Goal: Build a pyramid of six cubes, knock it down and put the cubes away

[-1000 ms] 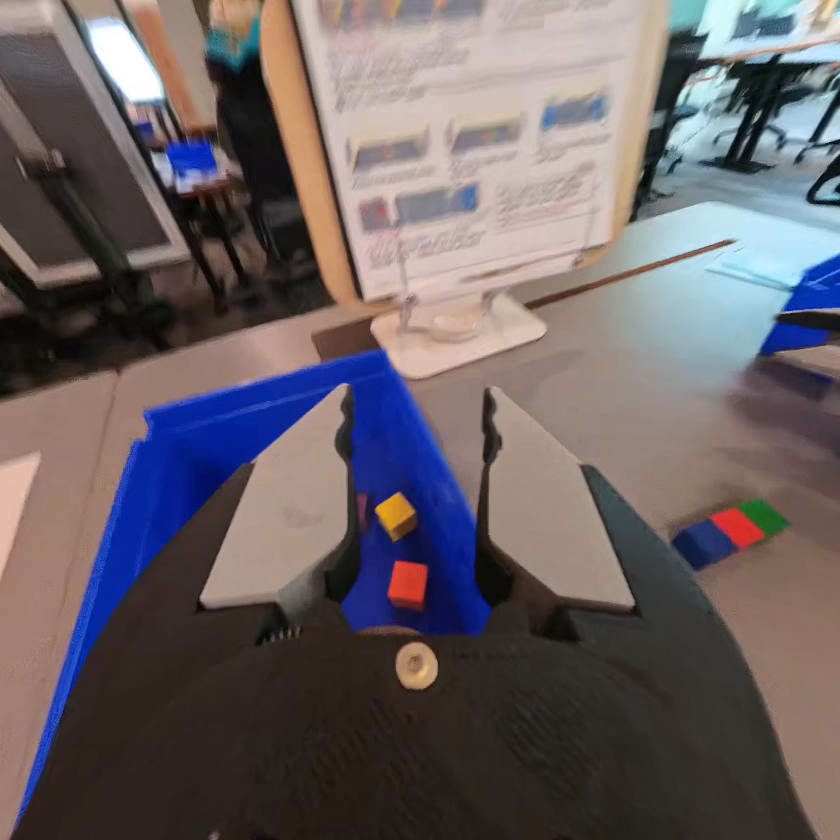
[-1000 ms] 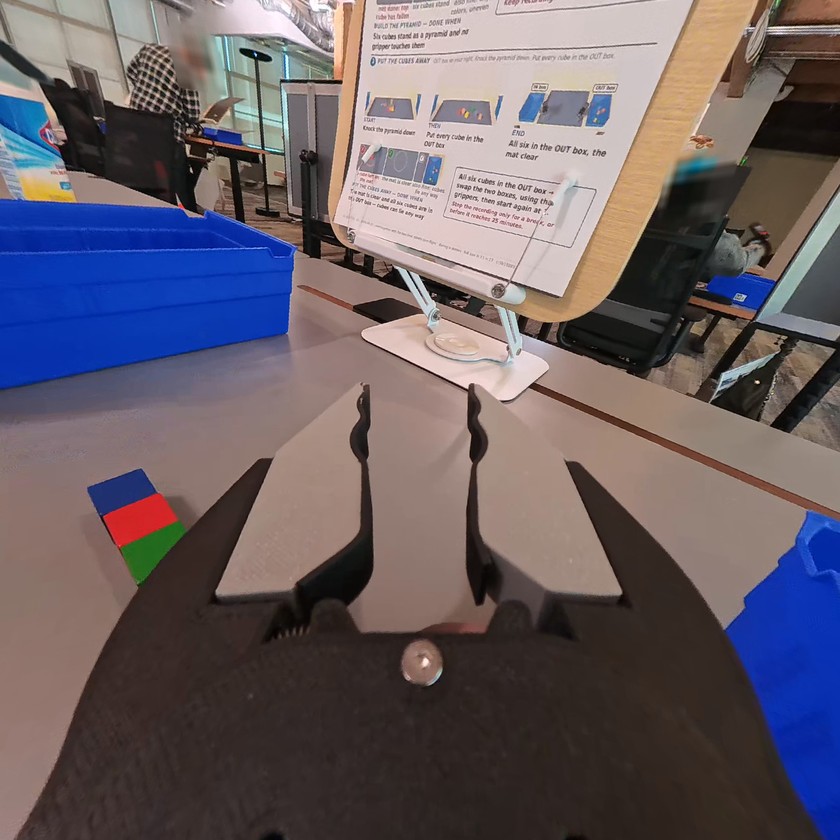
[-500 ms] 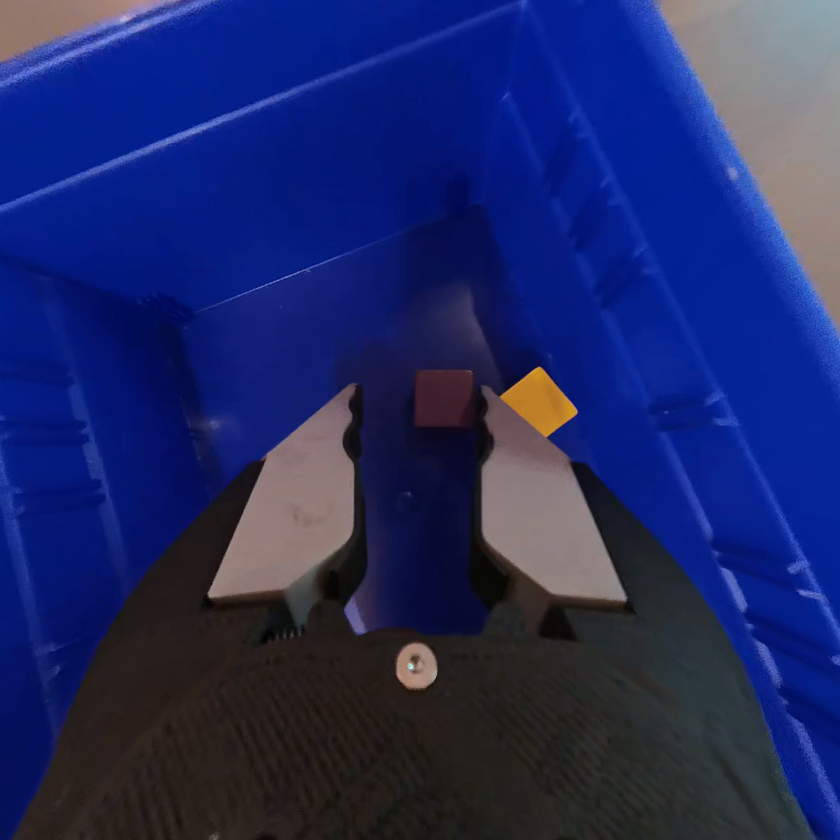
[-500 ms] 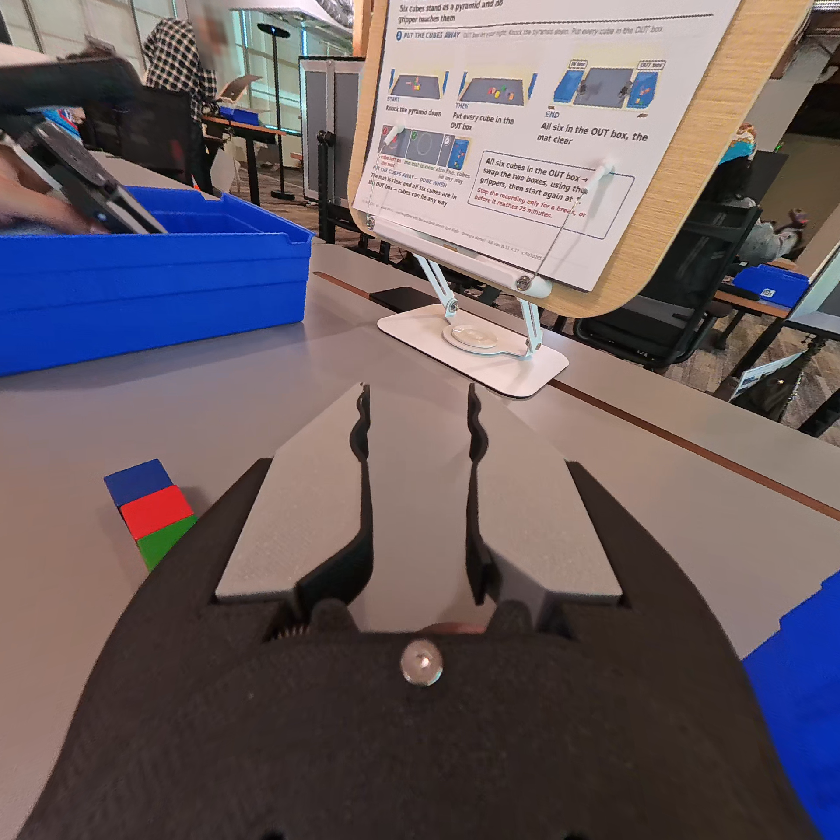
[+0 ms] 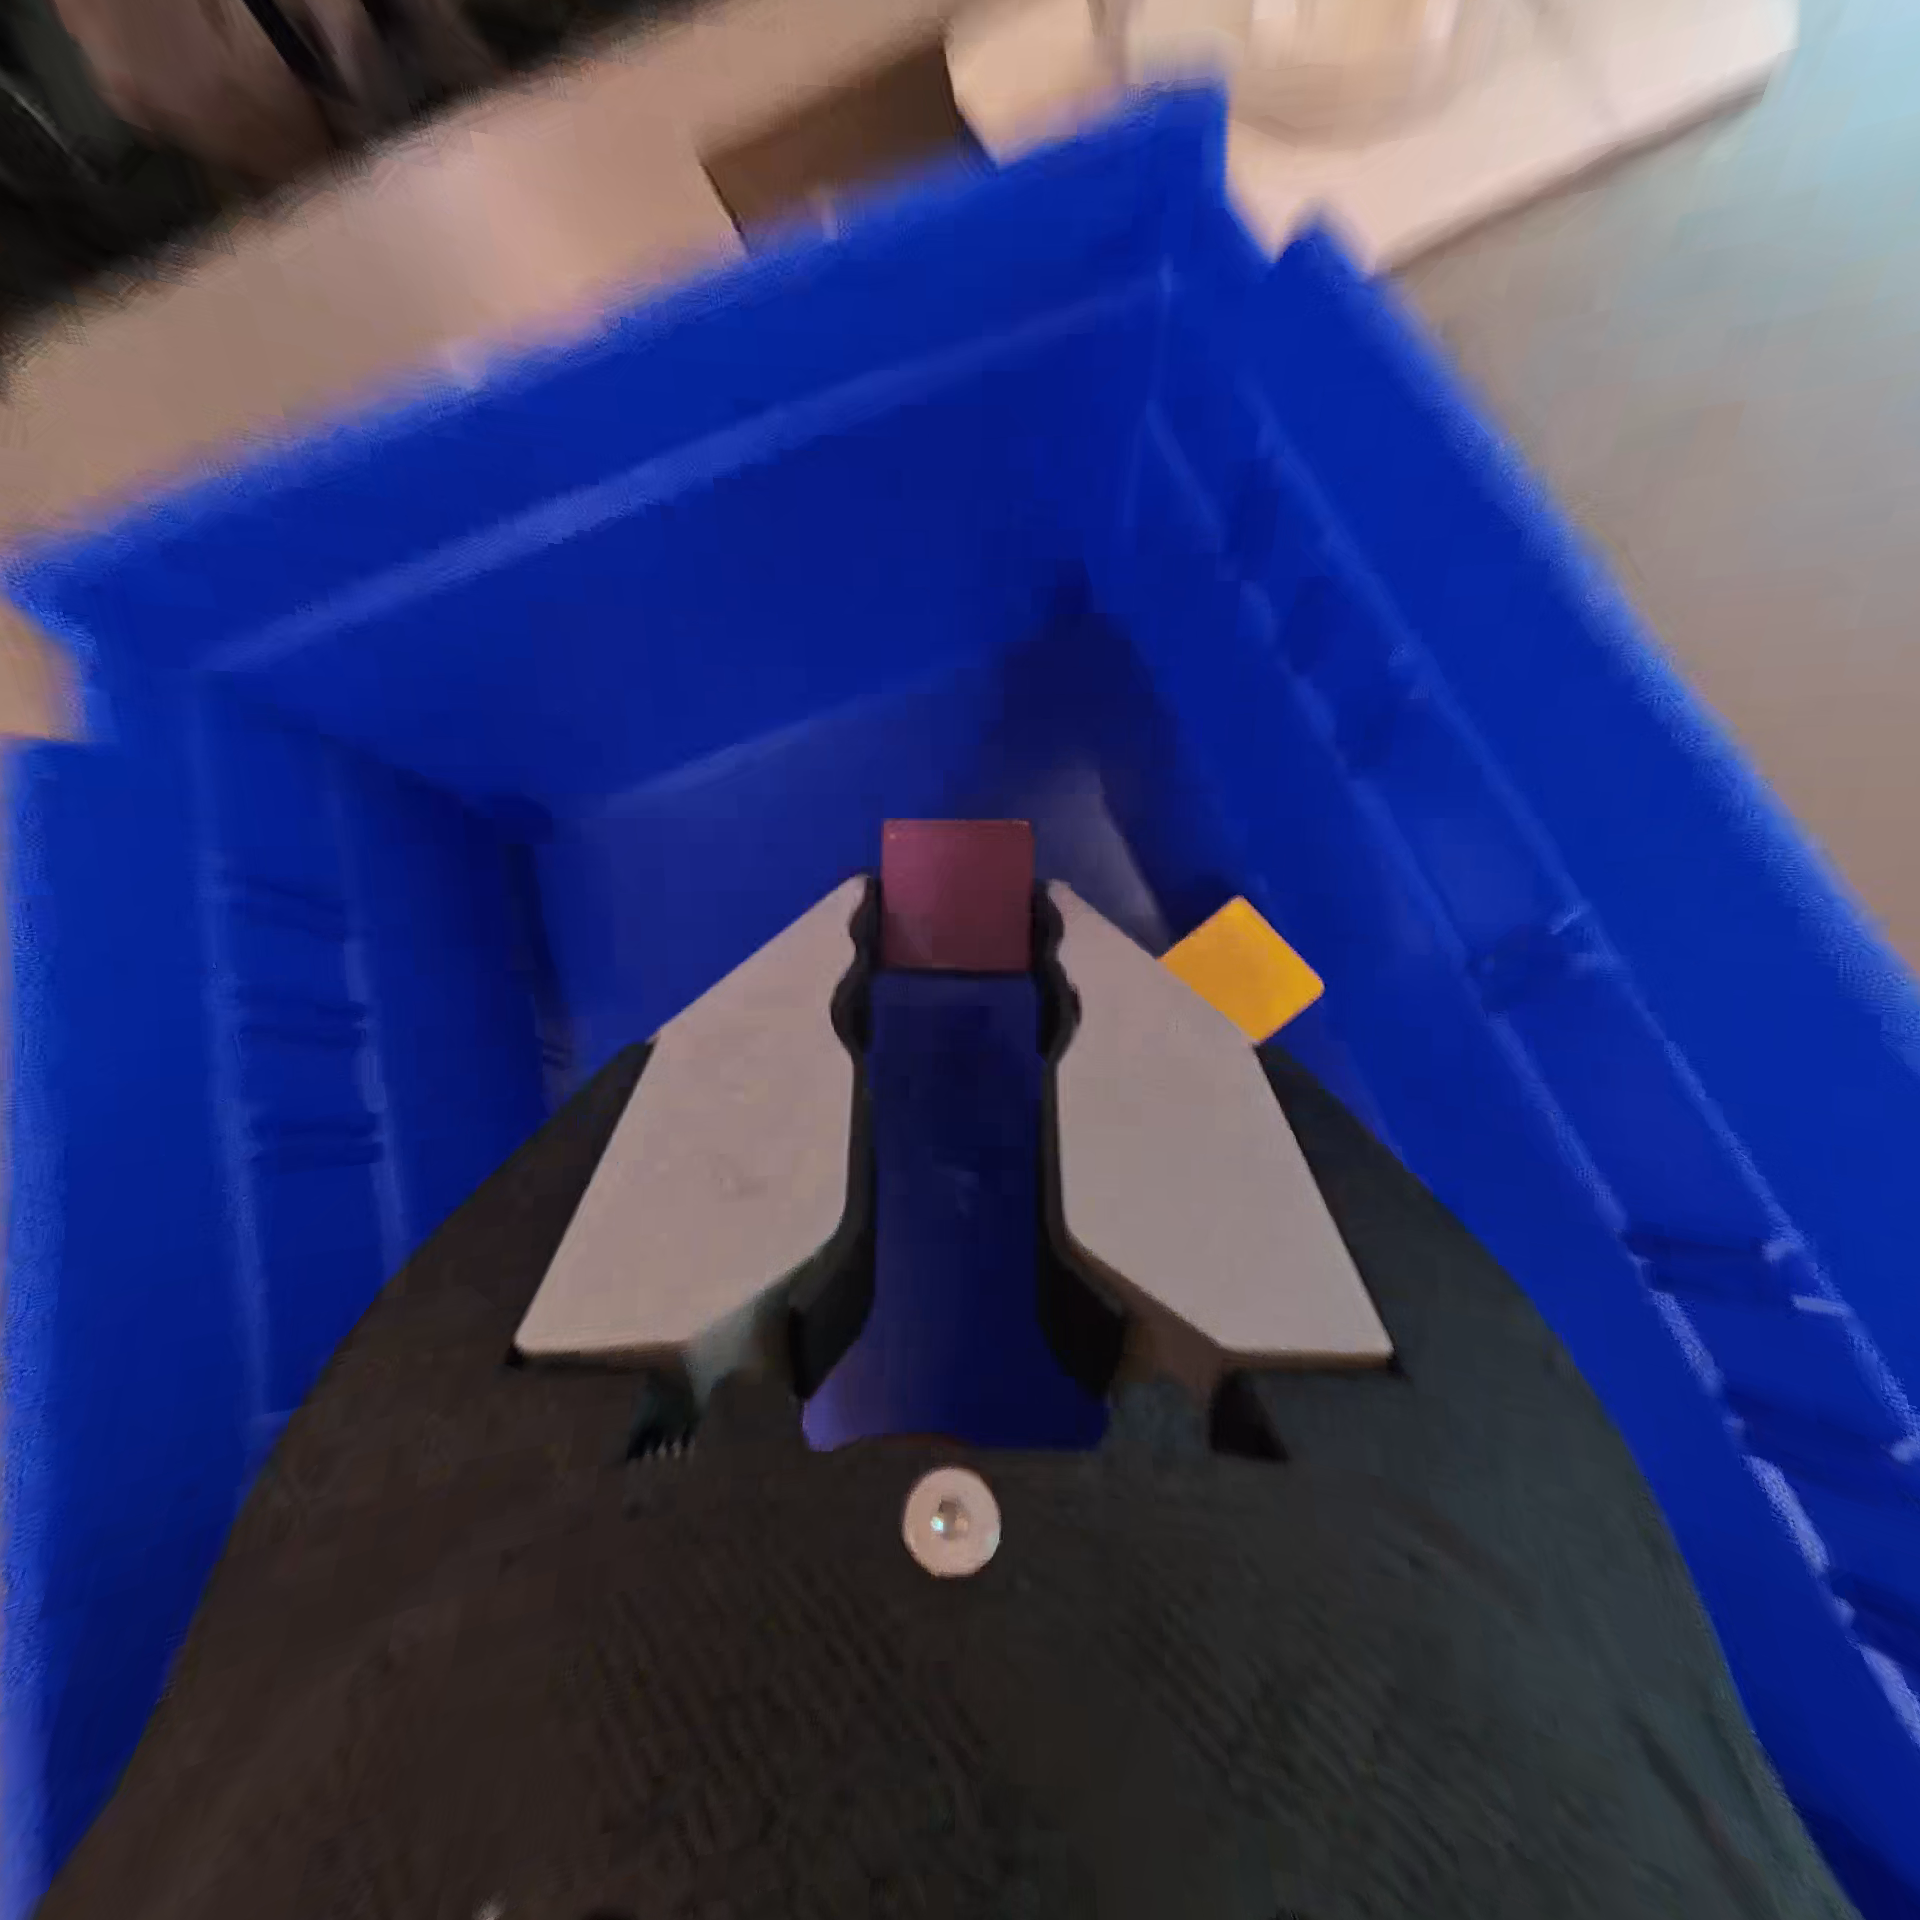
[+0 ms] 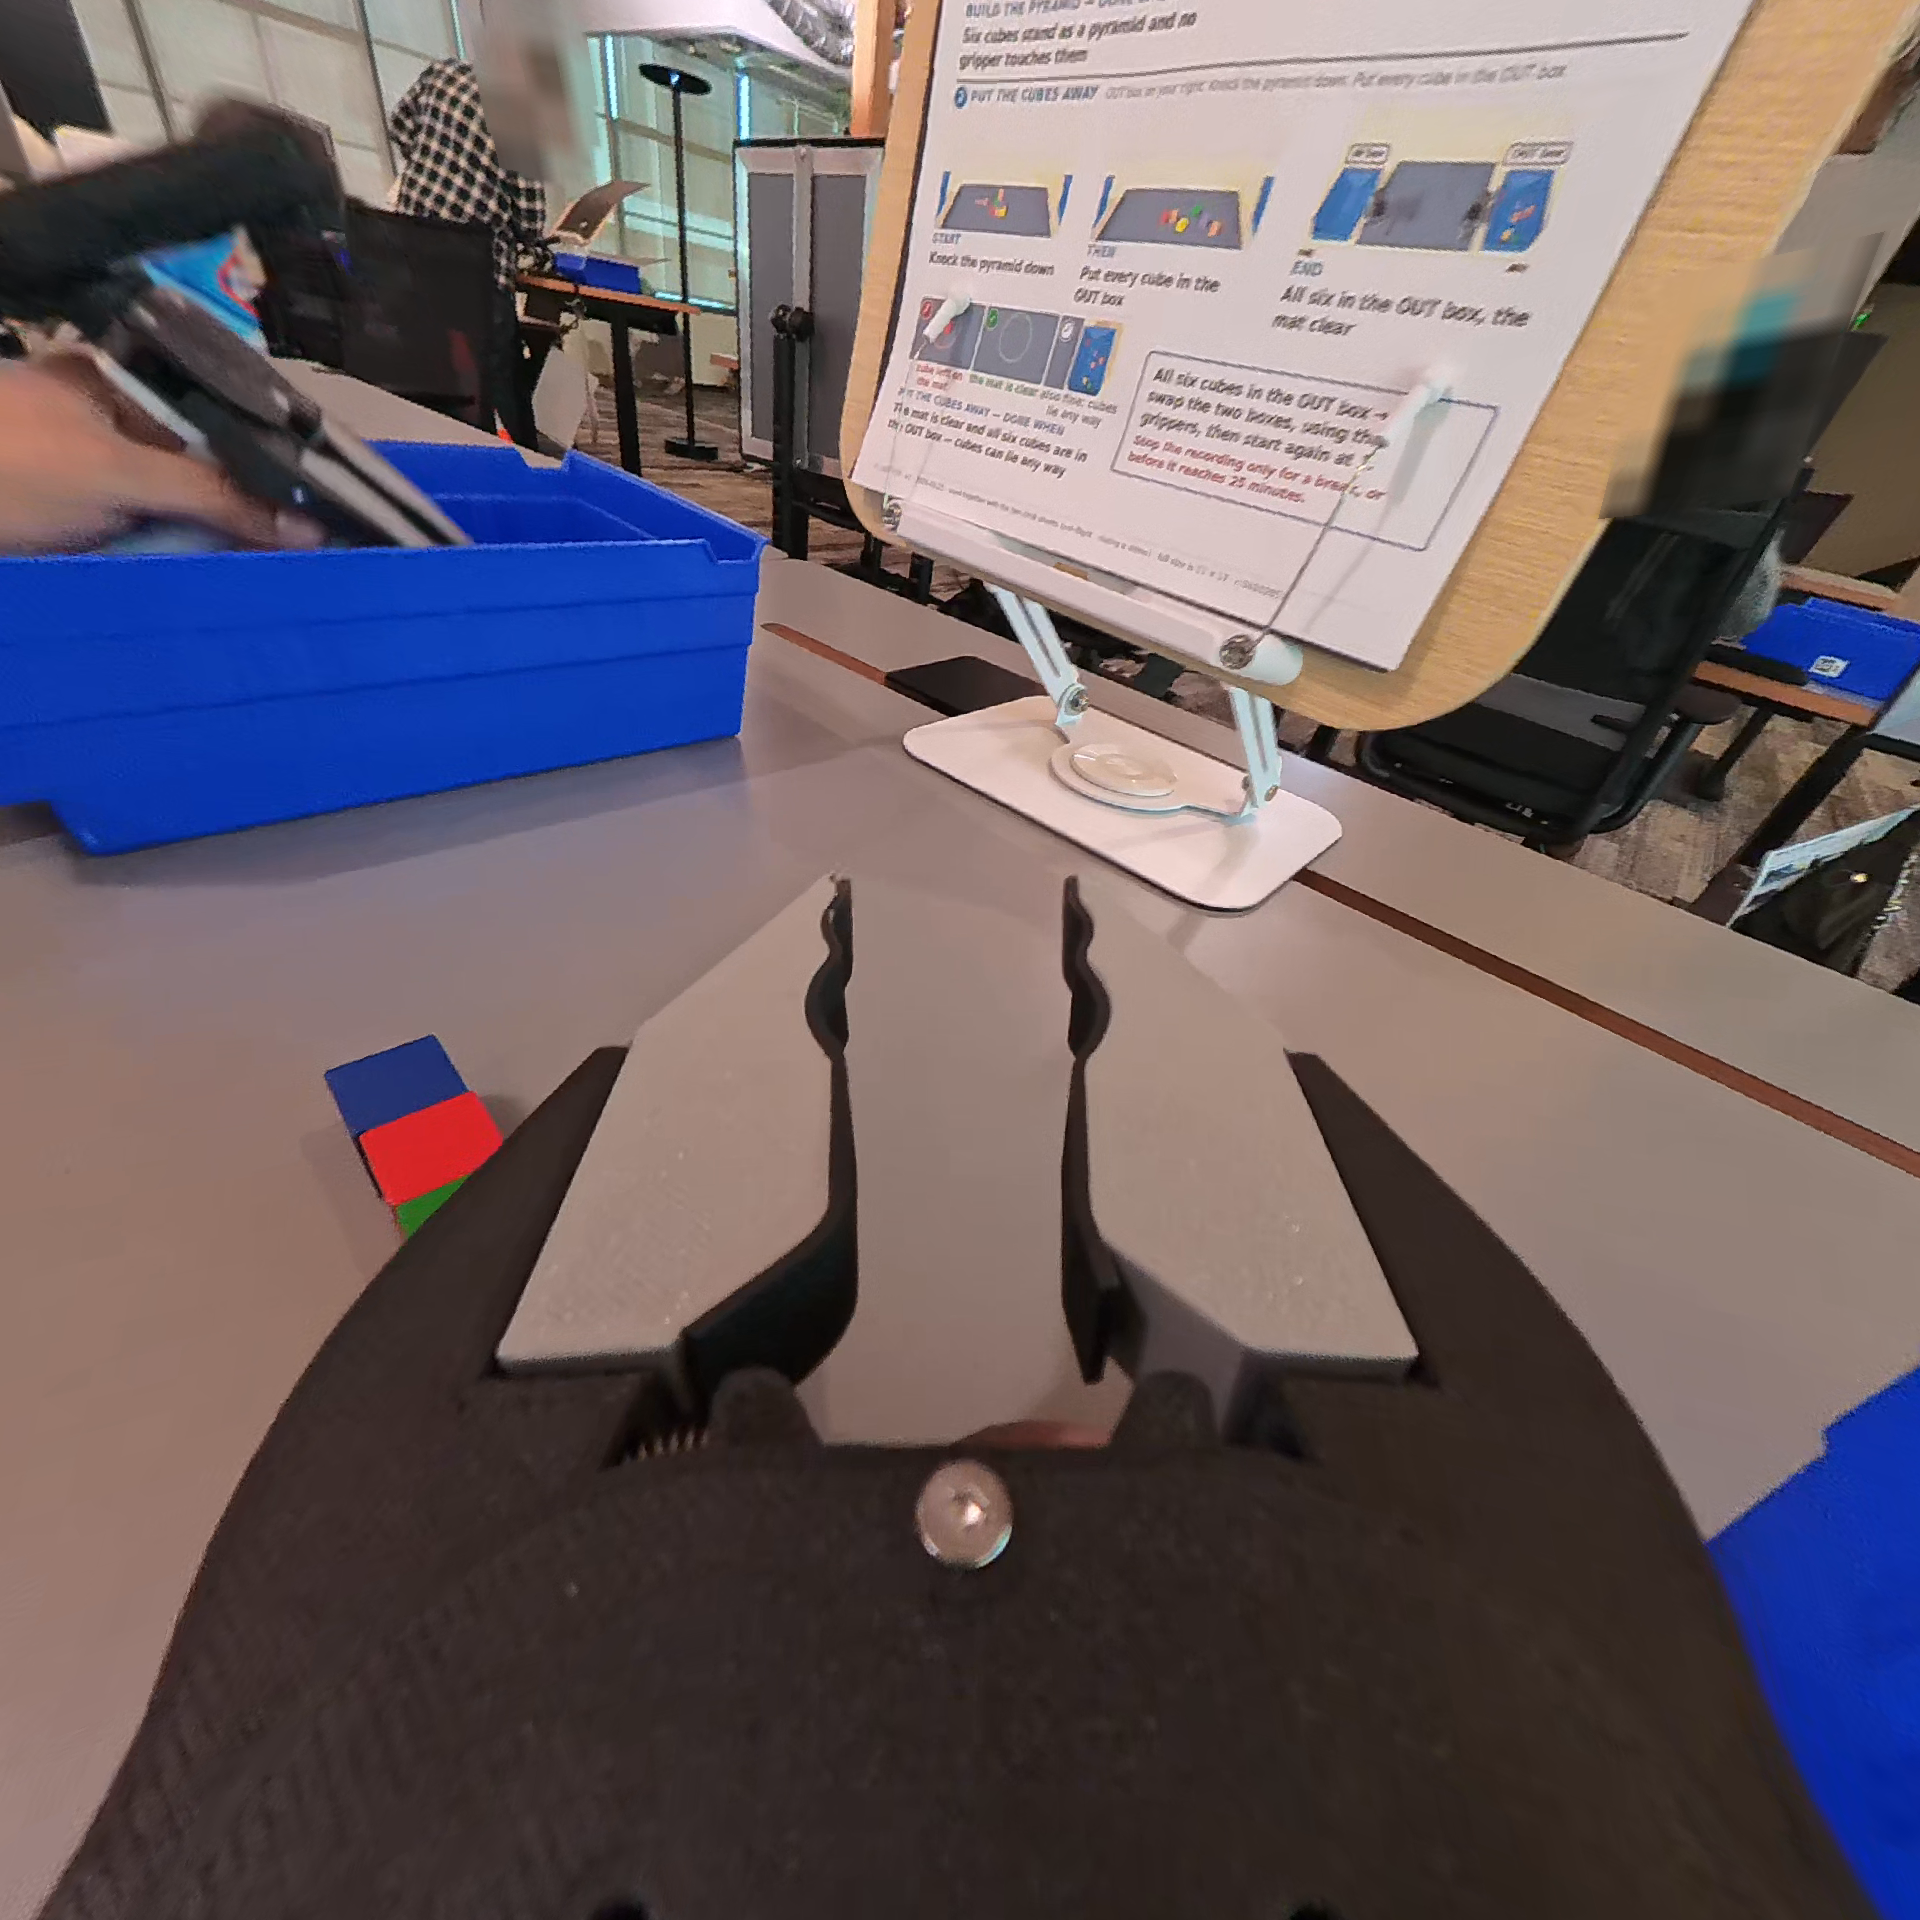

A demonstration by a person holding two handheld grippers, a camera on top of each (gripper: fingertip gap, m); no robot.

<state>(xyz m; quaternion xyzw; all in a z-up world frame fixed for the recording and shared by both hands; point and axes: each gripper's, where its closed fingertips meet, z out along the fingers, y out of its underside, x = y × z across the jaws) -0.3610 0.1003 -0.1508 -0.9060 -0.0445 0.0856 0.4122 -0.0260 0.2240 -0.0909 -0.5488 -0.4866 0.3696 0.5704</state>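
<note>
In the left wrist view my left gripper (image 5: 956,920) is inside a blue bin (image 5: 727,582) and shut on a dark purple cube (image 5: 956,883), one finger on each side of it. A yellow cube (image 5: 1242,968) lies on the bin floor just to the right. In the right wrist view my right gripper (image 6: 951,914) is open and empty above the grey table (image 6: 520,935). A blue cube (image 6: 393,1081), a red cube (image 6: 428,1141) and a green cube (image 6: 424,1210) stand in a touching row to its left. The left gripper (image 6: 312,478) shows reaching into the bin (image 6: 416,665).
A sheet on a wooden board (image 6: 1247,312) stands on a white base (image 6: 1122,800) at the back of the table. A black phone (image 6: 956,681) lies beside the base. Part of a second blue bin (image 6: 1829,1579) is at the lower right. People and desks are behind. There is about 35 cm between the tips of the two grippers.
My left gripper dipped into the bin, closed on the purple cube and has pulled back a little. The right gripper drifted slightly and stays open.
</note>
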